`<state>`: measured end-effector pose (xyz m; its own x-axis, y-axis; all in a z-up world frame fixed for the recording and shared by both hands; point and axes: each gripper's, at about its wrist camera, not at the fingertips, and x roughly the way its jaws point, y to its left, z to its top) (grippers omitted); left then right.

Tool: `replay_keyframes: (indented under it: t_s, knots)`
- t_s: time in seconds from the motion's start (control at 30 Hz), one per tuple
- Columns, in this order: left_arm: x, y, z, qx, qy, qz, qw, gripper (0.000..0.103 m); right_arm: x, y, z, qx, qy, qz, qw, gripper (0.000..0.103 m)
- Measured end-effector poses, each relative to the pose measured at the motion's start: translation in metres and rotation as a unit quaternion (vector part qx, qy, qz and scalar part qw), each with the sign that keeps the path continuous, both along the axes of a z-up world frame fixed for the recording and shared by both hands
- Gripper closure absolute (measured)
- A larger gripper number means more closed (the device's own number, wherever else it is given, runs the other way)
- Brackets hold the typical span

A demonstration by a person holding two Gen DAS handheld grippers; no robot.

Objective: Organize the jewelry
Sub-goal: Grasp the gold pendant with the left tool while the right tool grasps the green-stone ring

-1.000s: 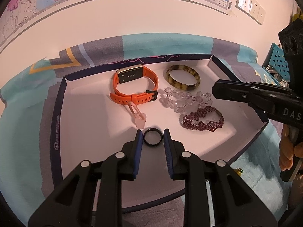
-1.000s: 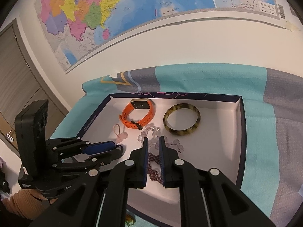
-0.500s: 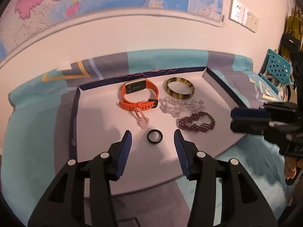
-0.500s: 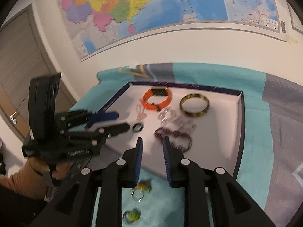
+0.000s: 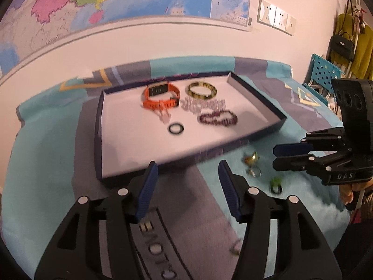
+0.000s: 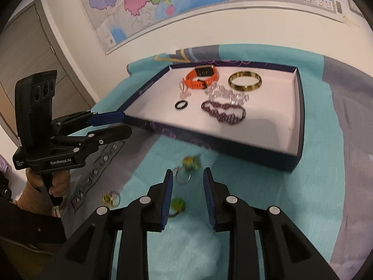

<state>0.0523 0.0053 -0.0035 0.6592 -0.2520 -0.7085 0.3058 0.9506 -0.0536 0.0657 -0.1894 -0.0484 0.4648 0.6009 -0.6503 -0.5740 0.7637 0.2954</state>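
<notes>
Both tongs empty, jaws opening: left gripper about half apart, over the cloth short of the tray; right gripper narrower, above loose rings on the cloth. Further off, inside the tray: black ring, dark red bead bracelet, clear bead bracelet, orange watch, mottled bangle.
</notes>
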Motion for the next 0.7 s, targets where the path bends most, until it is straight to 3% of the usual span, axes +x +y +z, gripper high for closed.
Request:
replay_keyframes:
  t_s: [0.27,0.57,0.7]
  knots:
    - [-0.025,0.009,-0.013,-0.005,0.019,0.0,0.9998,0.049,-0.016,0.006,-0.009,-0.013,0.006,0.007,1.0,0.071]
    - [-0.056,-0.003,-0.018,-0.003,0.031,-0.041,0.9987,0.044,-0.027,0.014,-0.014,-0.032,-0.001,0.005,0.999,0.06]
    - [-0.07,-0.012,-0.02,0.005,0.032,-0.064,0.9974,0.044,-0.031,0.018,-0.014,-0.048,-0.012,-0.001,0.999,0.06]
